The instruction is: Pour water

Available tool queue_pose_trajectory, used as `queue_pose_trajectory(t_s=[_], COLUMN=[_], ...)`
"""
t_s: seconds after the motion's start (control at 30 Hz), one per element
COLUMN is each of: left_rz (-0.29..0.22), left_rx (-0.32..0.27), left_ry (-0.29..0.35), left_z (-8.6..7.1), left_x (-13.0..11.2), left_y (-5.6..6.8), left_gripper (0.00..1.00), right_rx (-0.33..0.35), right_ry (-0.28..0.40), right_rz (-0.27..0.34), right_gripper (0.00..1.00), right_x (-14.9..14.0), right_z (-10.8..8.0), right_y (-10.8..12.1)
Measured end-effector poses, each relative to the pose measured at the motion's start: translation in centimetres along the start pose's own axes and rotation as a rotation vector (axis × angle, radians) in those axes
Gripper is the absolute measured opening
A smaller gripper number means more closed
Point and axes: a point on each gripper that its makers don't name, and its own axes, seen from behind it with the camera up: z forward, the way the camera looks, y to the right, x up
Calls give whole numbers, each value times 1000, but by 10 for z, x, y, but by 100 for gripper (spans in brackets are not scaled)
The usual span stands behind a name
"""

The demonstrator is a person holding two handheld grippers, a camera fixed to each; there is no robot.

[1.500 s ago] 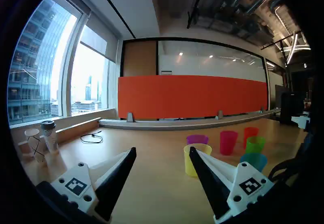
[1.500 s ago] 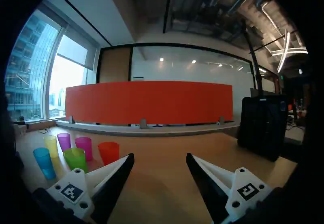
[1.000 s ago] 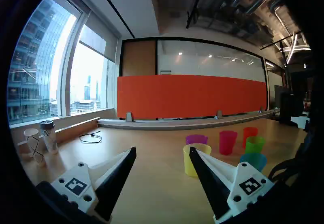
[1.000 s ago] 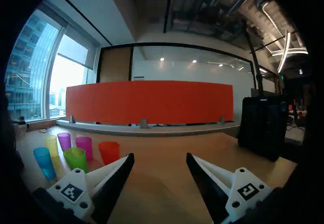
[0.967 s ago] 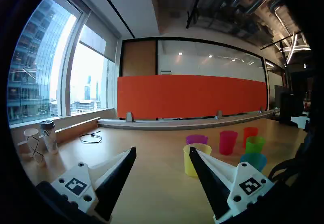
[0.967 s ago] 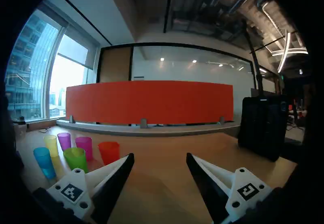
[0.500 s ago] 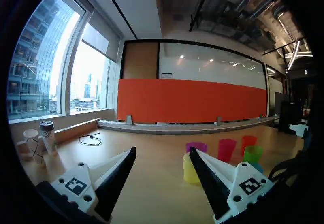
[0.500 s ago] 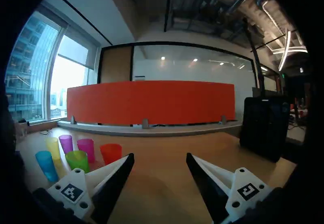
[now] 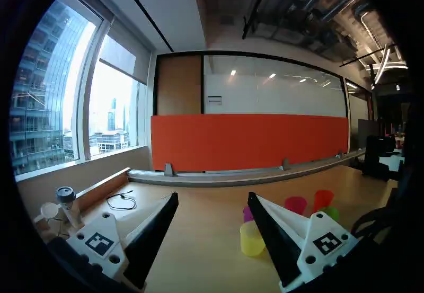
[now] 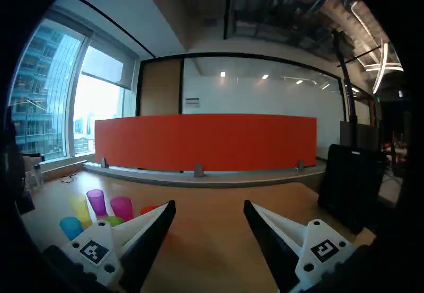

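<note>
My left gripper [image 9: 212, 195] and right gripper [image 10: 208, 203]: fingers spread, empty, above the desk [image 9: 206, 256]. Coloured cups [image 10: 97, 201]: clustered upright on the desk, left of my right gripper.

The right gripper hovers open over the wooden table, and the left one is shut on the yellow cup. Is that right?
Not quite. The left gripper is open too, with nothing between its fingers. The left gripper view shows the yellow cup standing free on the wooden table just beyond, partly behind one finger. The right gripper does hover open over the table.
</note>
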Motion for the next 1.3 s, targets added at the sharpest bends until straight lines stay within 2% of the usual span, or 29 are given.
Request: queue_pose_trajectory(t_s=[0.37,0.77,0.97,1.17,1.3], left_rz=[8,7,-5,-38,-41], left_rx=[-14,-26,-41,-76,-107], left_ry=[10,33,17,-7,-14], left_z=[13,21,25,28,29], left_x=[65,133,148,144,141], left_y=[0,-5,-5,1,6], left_gripper=[97,97,98,97,97], right_rx=[51,63,73,90,123], right_ry=[-10,-2,11,16,12], right_rz=[-14,-10,-15,-7,-3], right_gripper=[99,99,100,99,99], right_x=[64,124,148,155,153], right_z=[9,16,18,18,18], right_y=[-12,-12,-15,-17,-21])
